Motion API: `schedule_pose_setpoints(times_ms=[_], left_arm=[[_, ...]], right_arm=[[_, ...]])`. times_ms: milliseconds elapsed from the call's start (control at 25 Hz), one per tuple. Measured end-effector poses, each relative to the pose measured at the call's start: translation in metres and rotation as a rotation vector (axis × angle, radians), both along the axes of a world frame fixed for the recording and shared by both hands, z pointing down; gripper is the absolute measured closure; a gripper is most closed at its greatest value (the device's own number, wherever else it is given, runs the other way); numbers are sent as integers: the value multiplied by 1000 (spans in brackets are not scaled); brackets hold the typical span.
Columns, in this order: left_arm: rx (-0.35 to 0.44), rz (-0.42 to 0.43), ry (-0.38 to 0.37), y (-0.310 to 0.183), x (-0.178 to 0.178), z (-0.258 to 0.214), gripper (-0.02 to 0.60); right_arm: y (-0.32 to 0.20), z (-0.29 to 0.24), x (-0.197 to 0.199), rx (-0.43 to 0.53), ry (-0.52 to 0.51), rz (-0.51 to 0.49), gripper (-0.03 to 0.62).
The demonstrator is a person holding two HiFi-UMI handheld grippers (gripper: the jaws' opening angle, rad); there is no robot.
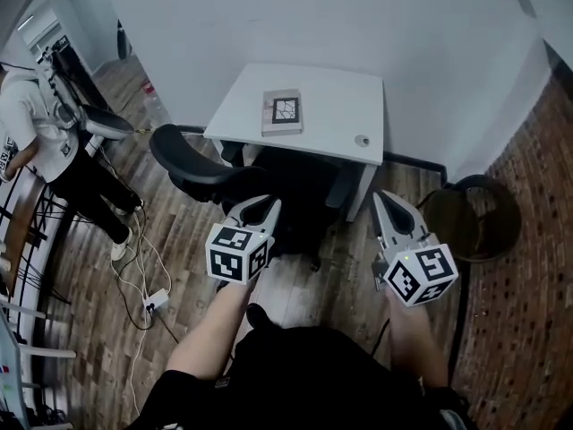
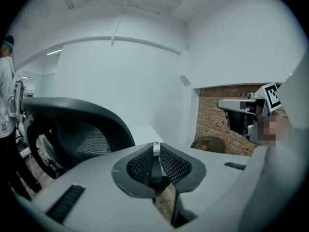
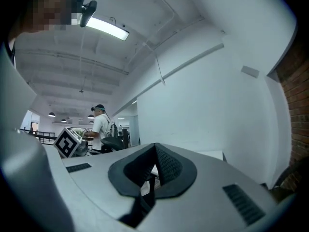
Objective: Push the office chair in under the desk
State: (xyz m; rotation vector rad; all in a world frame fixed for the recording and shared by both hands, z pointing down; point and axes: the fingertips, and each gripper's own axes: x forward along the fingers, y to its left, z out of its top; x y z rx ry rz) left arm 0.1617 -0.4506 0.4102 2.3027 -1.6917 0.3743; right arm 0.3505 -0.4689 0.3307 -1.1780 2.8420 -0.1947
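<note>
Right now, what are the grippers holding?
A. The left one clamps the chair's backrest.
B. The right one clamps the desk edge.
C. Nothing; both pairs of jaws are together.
C: the left gripper and the right gripper each show jaws closed with nothing between them, and the office chair stands off to the left gripper's side.

A white counter (image 1: 336, 97) stands against the white wall. Two things lie on its top: a flat, square book-like item (image 1: 283, 112) with a dark cover bearing a pale crack pattern, near the back edge, and a small round grey object (image 1: 362, 140) near the front right corner, well apart from it. The wood-plank floor (image 1: 295, 285) carries the counter. The black office chair (image 1: 206, 170) stands on it with its seat under the counter. A white power adapter (image 1: 156, 301) with loose cables (image 1: 134, 267) lies to the left, and a round dark bin (image 1: 473, 215) stands to the right.
</note>
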Motion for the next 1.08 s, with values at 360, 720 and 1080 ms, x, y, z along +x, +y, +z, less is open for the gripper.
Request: schedule_pose_setpoints(times_ms=[360, 720, 1080], left_arm=[[47, 20, -11, -9, -5, -19, 534], [61, 3, -9, -12, -19, -15, 534], [157, -25, 6, 5, -29, -39, 537]], right_arm=[[6, -8, -4, 37, 22, 41, 591], [8, 10, -4, 14, 60, 66, 591], [25, 2, -15, 55, 76, 38, 591]])
